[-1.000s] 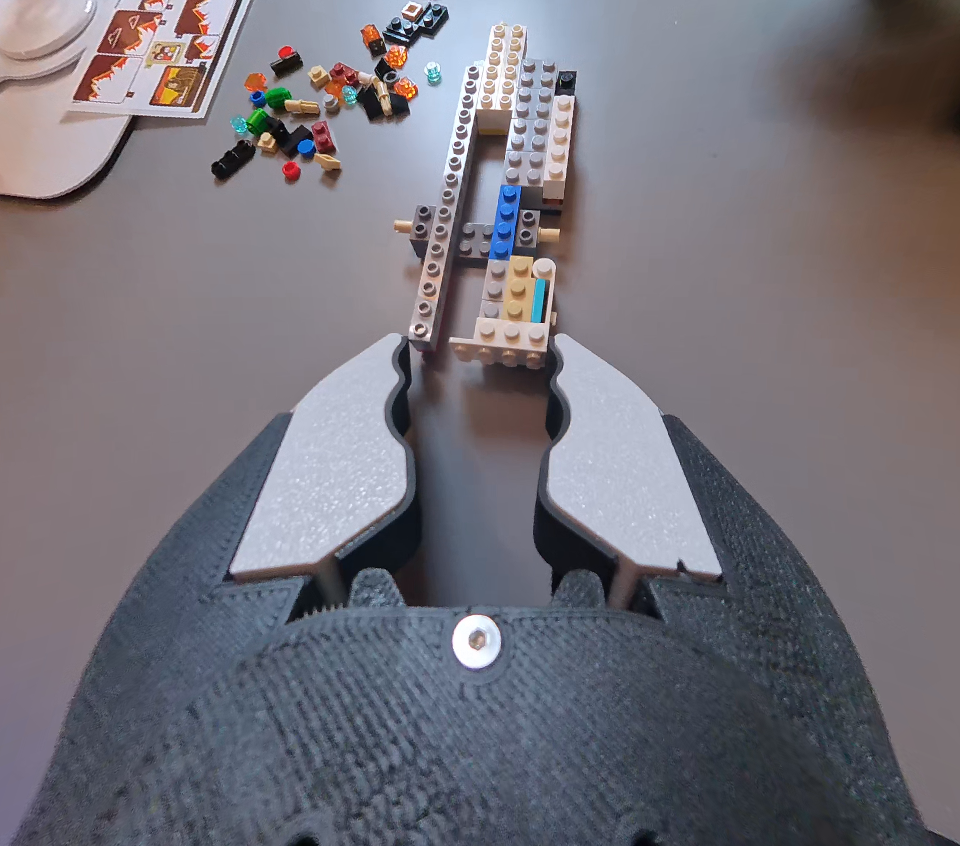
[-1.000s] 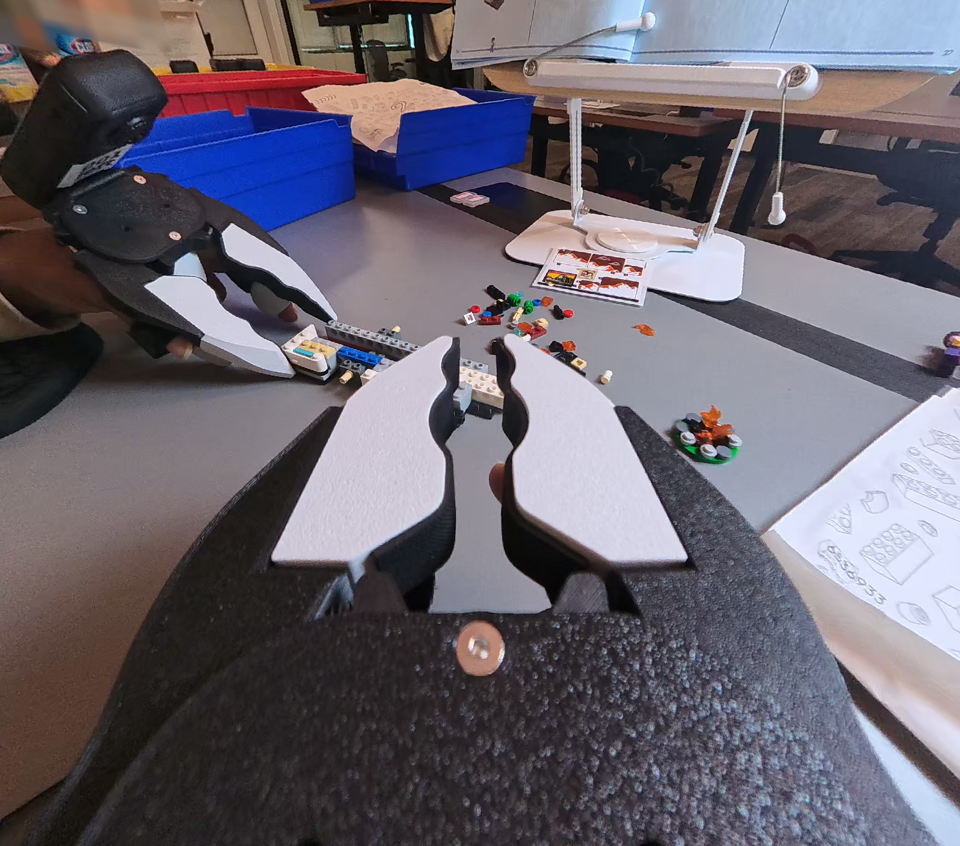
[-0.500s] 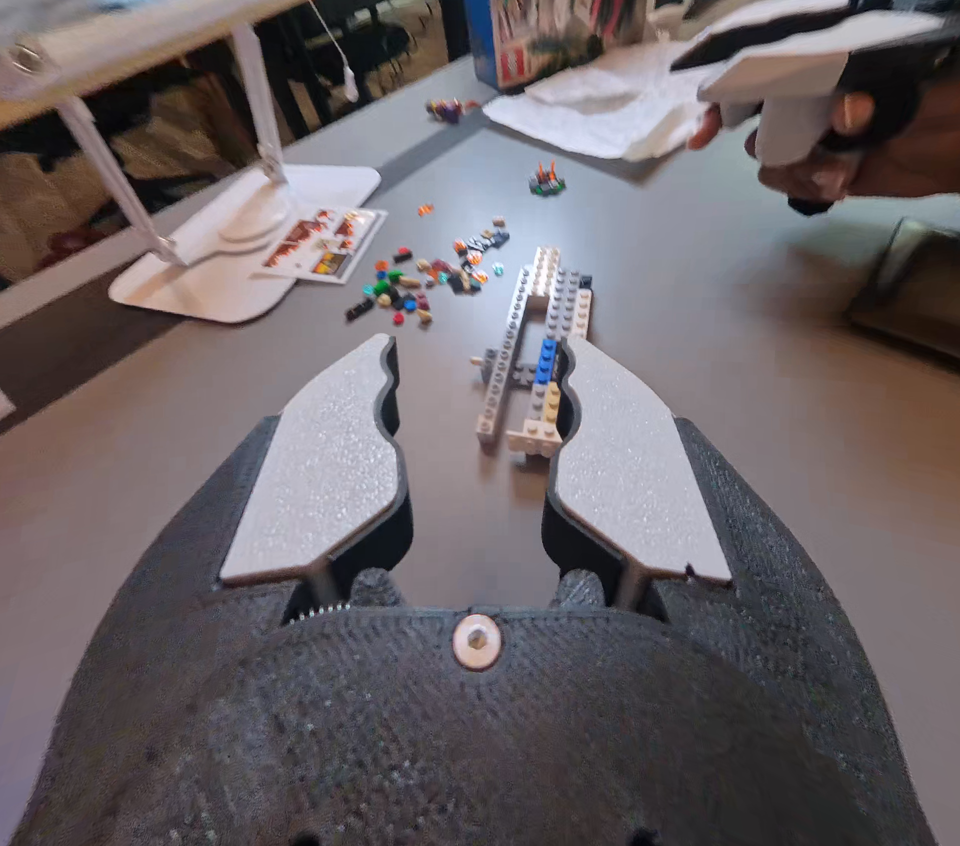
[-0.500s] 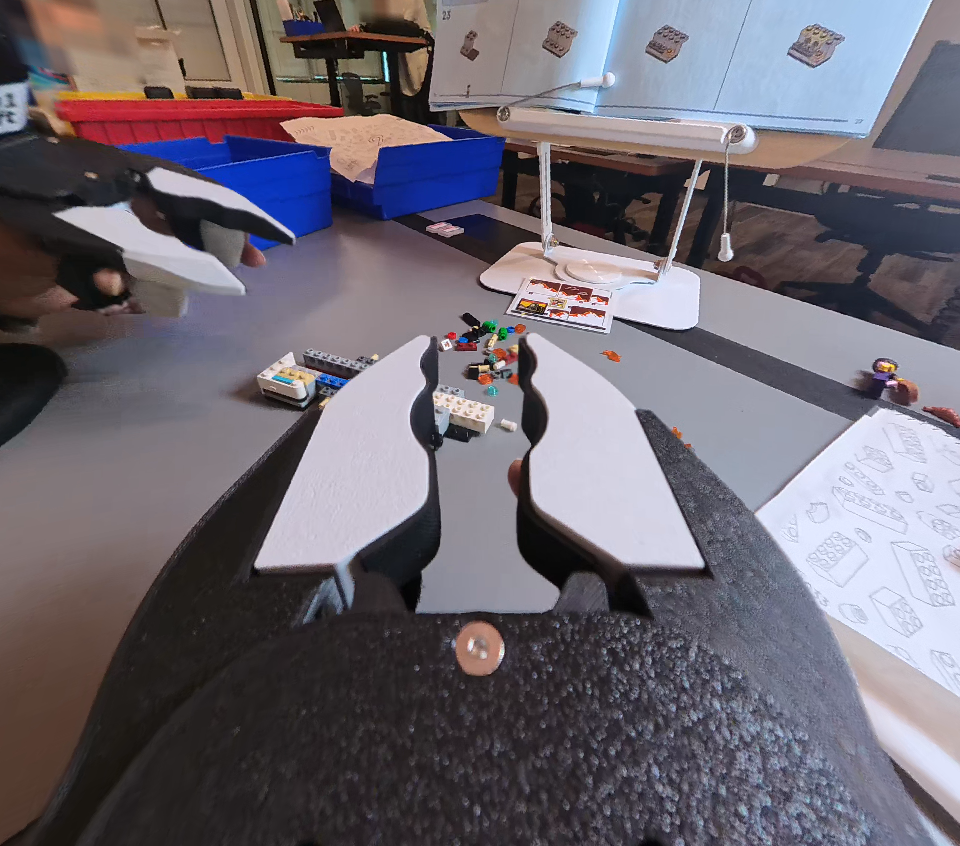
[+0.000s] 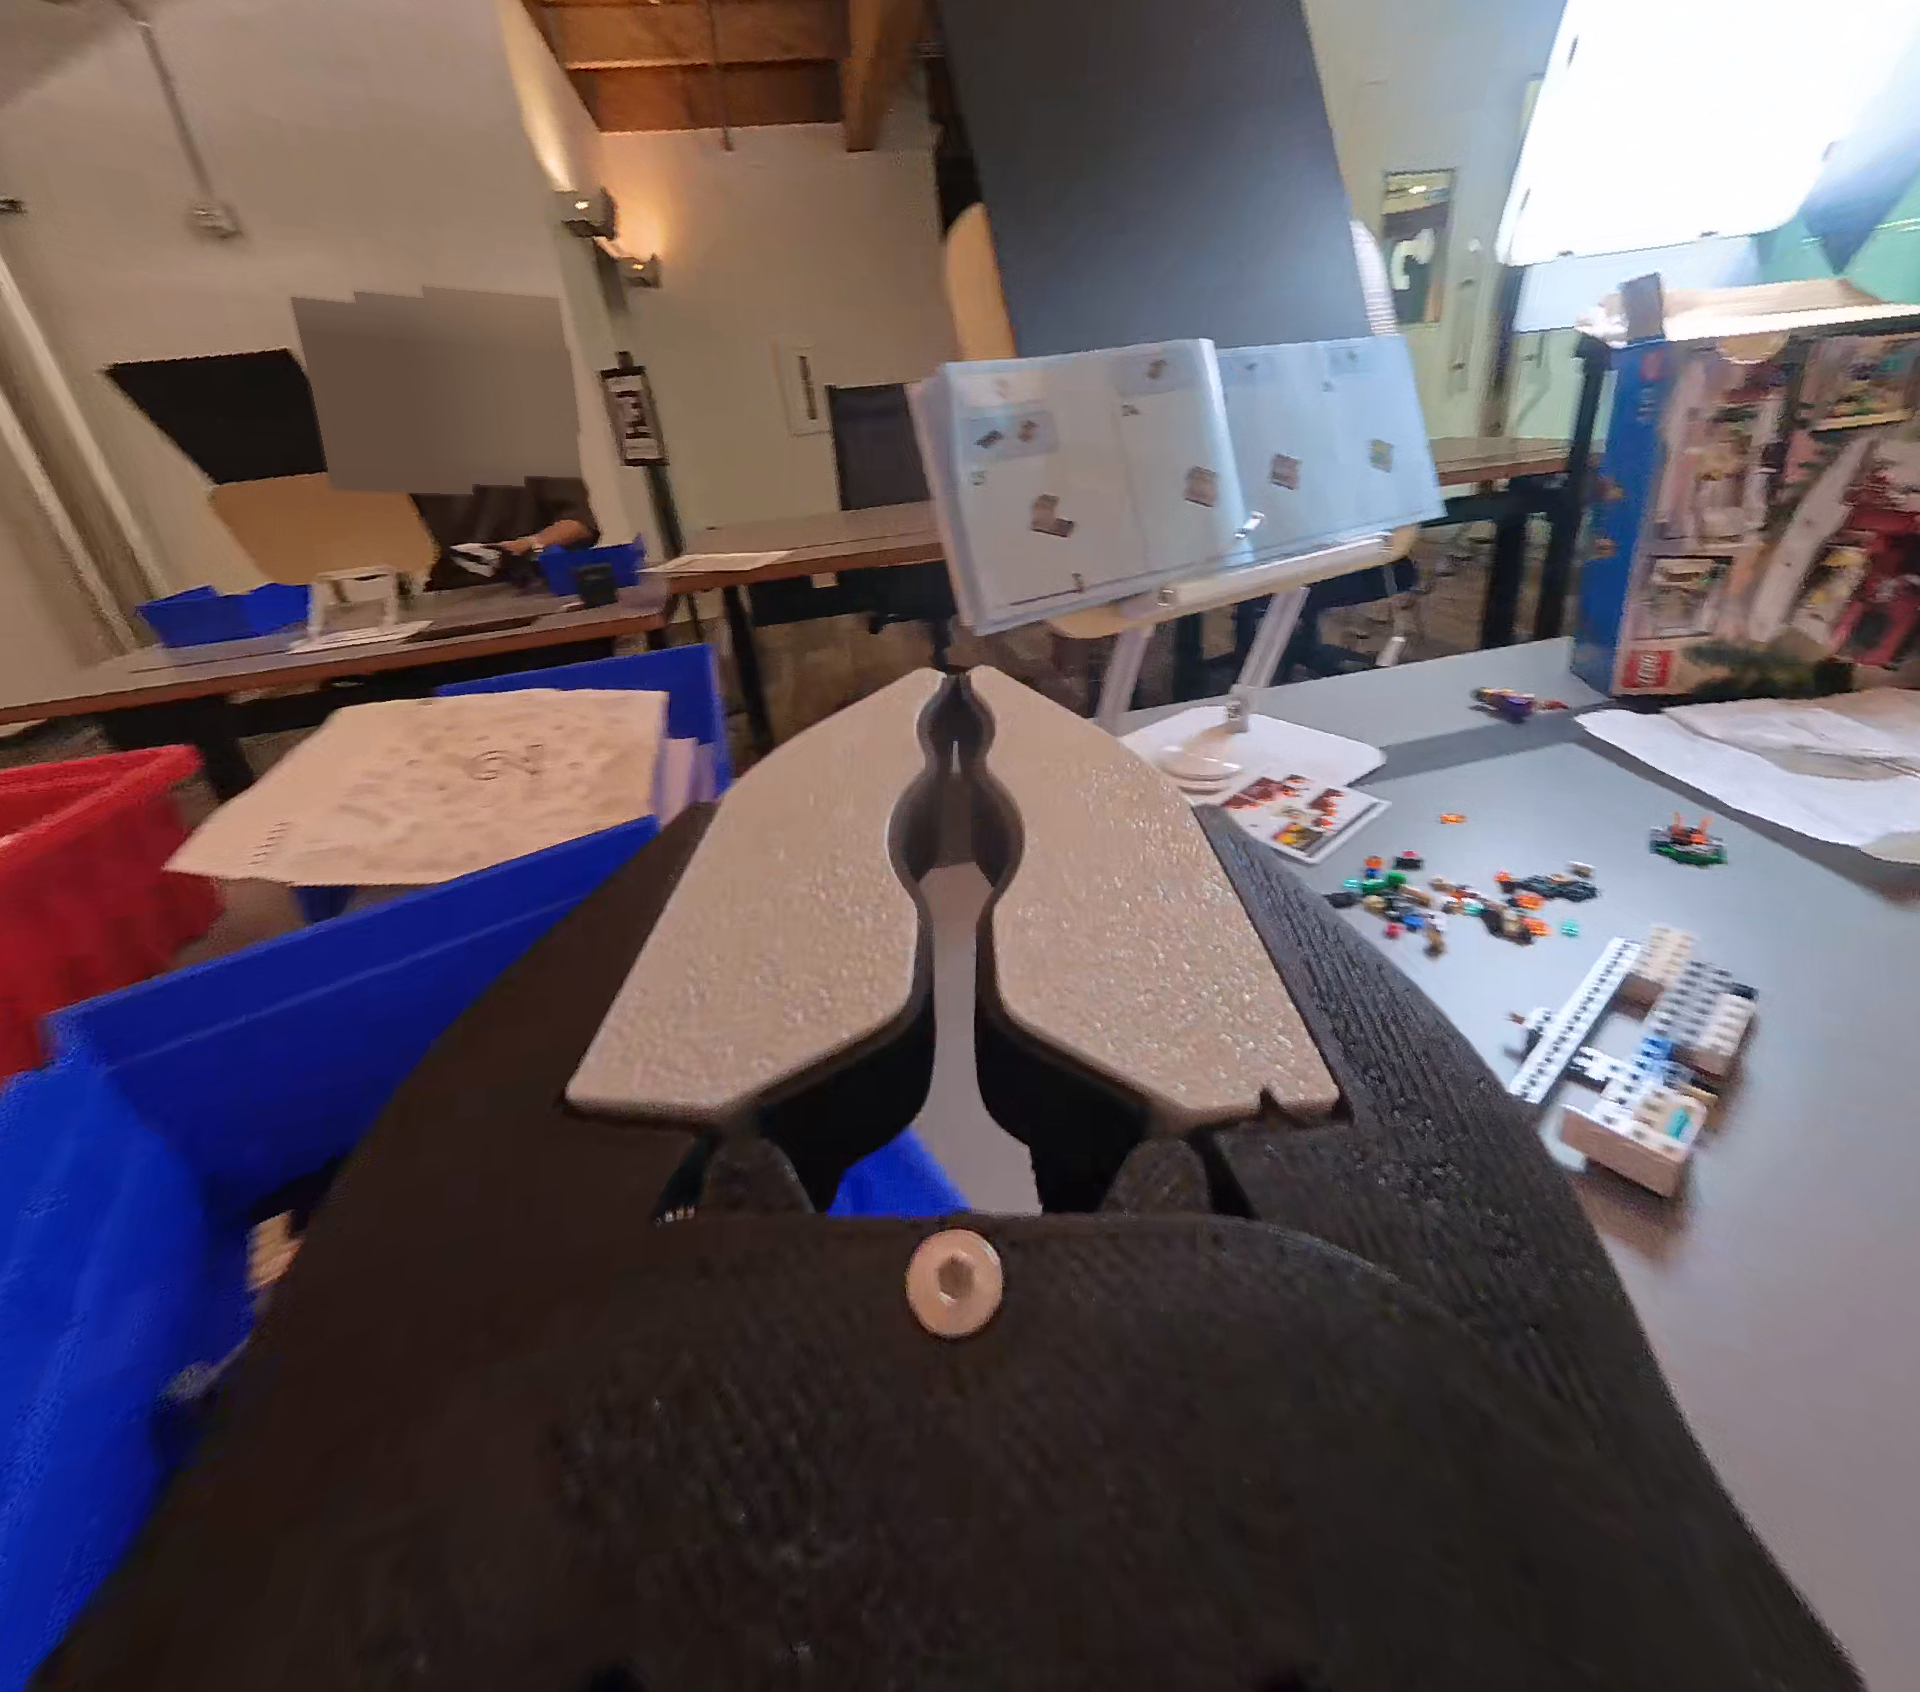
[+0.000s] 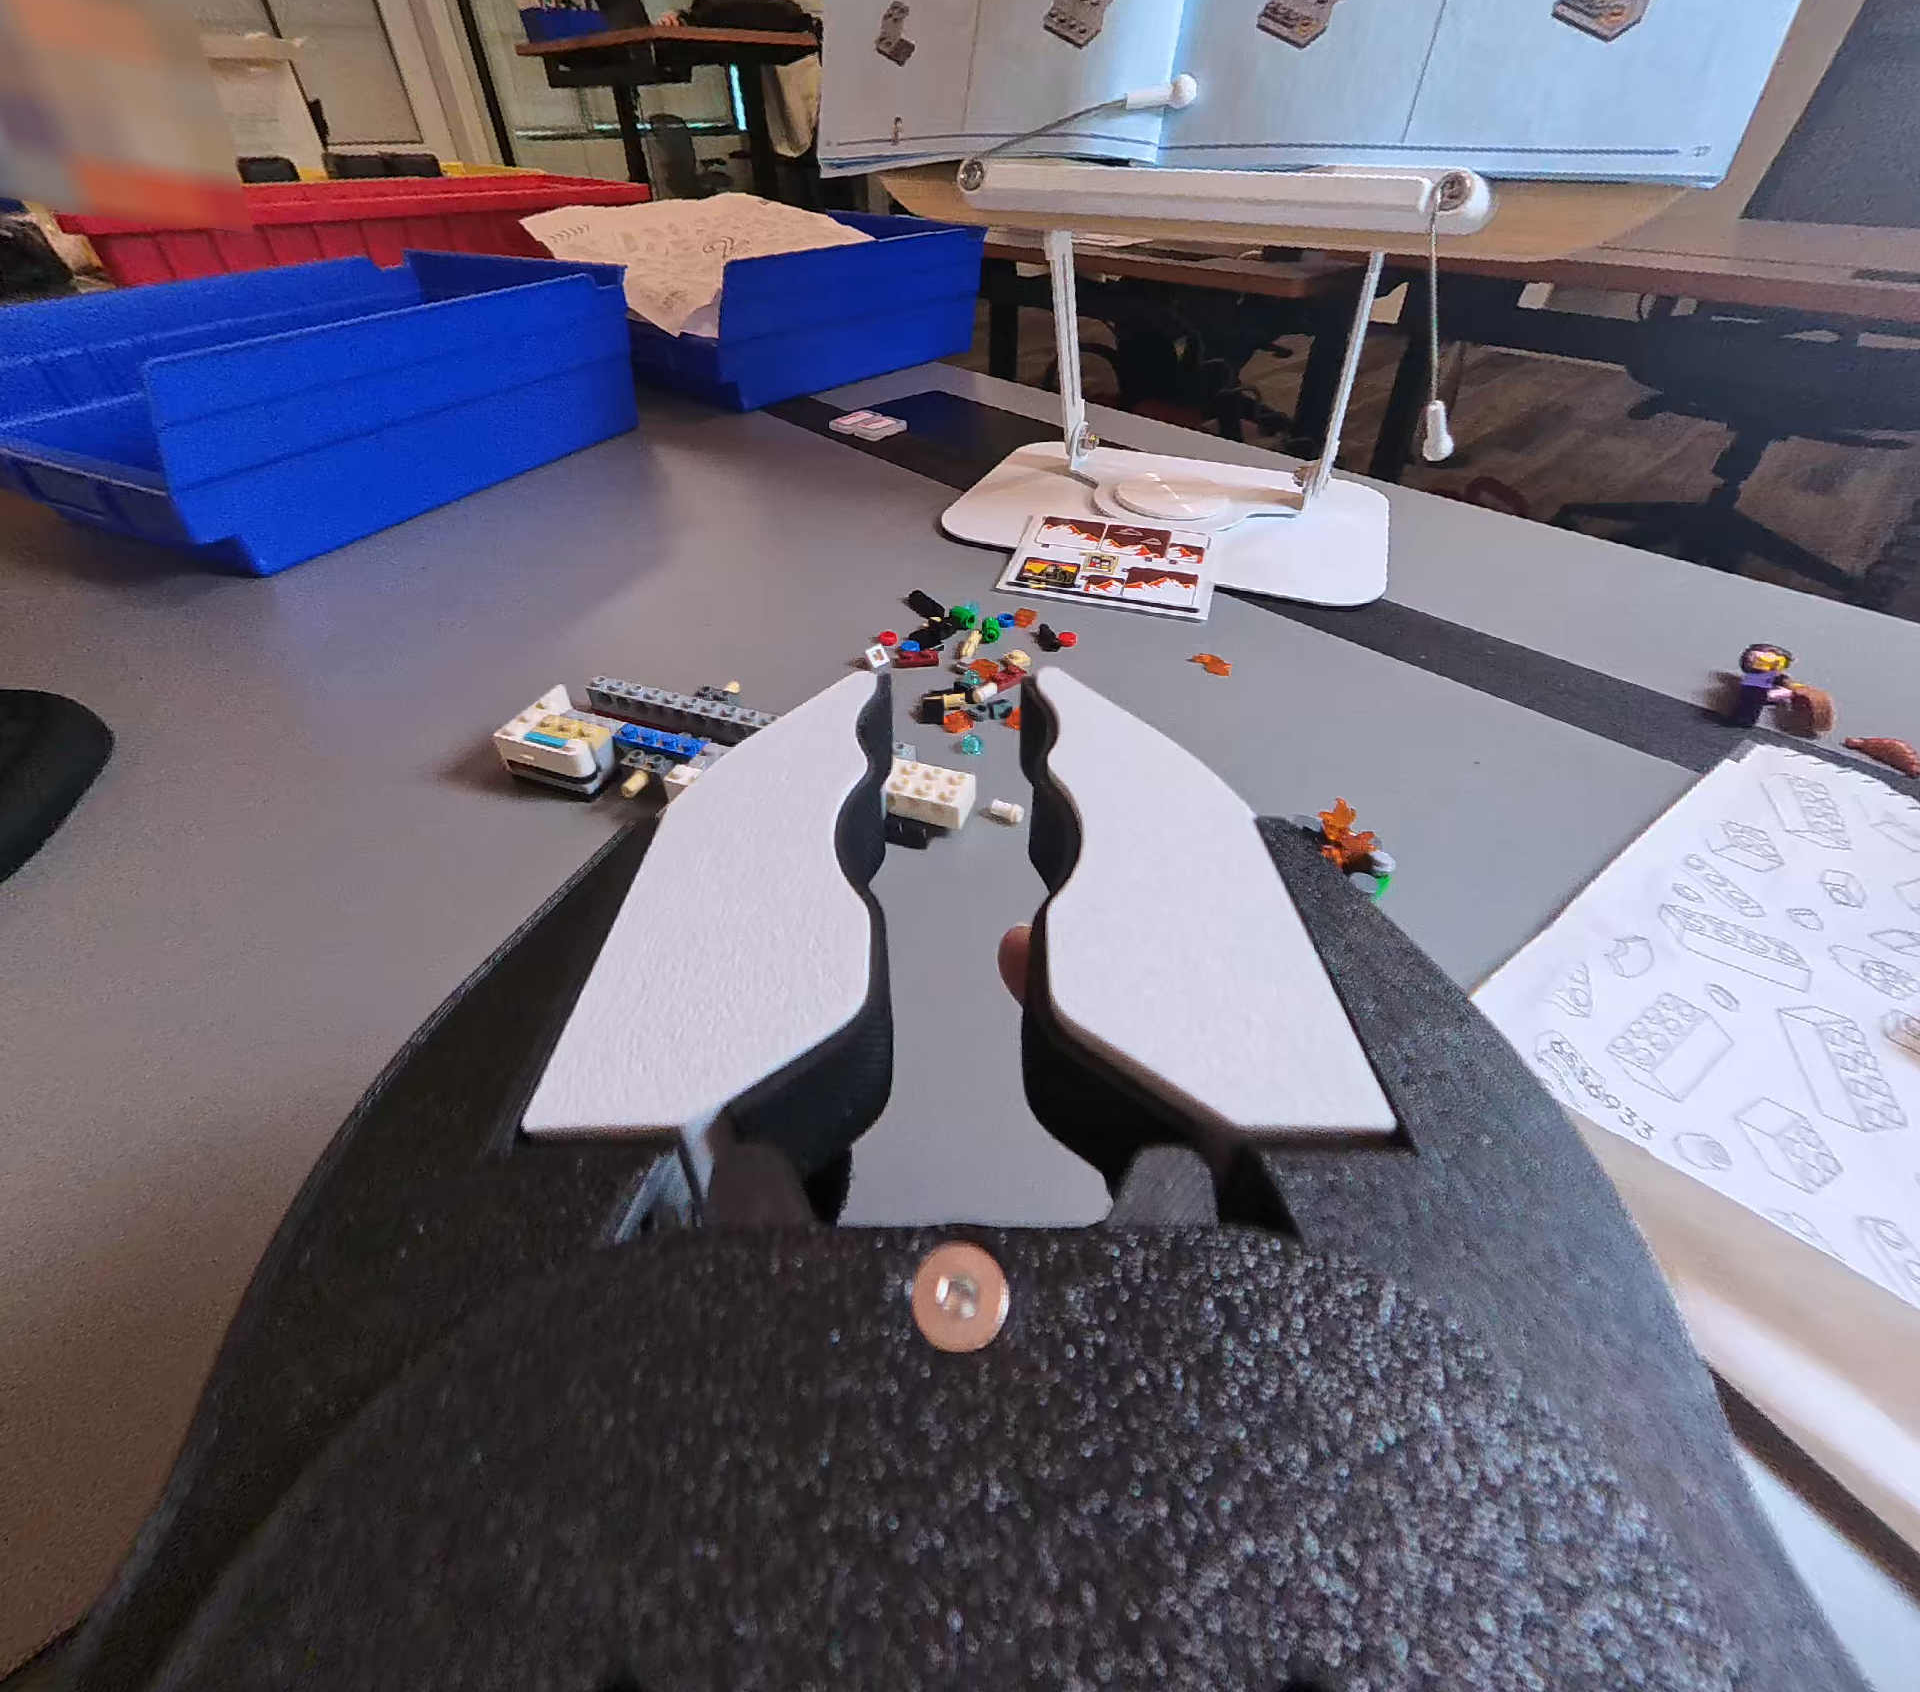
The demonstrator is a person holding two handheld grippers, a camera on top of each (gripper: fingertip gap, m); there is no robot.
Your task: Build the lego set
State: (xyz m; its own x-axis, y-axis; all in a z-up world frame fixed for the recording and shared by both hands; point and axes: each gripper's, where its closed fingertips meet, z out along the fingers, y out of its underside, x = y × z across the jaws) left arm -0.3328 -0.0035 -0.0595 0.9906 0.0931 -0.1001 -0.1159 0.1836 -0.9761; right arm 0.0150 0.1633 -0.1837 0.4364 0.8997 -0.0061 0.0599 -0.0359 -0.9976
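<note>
A blue bin [image 6: 821,312] on the bench [image 6: 312,707] holds a crumpled paper sheet [image 6: 696,250]. The left gripper [image 5: 958,686], raised away since before, now has clenched empty fingers; the right gripper [image 6: 956,686] is released wider. The lego build [image 6: 623,733] lies on the bench.

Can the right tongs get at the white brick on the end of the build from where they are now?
Probably yes. The right tongs stand open, empty, with the white brick showing in the gap between the fingers; bare table lies around it. The loose pieces sit farther back.

Long grey-white lego build [image 6: 623,733] lies flat beside scattered pieces [image 6: 966,666].
</note>
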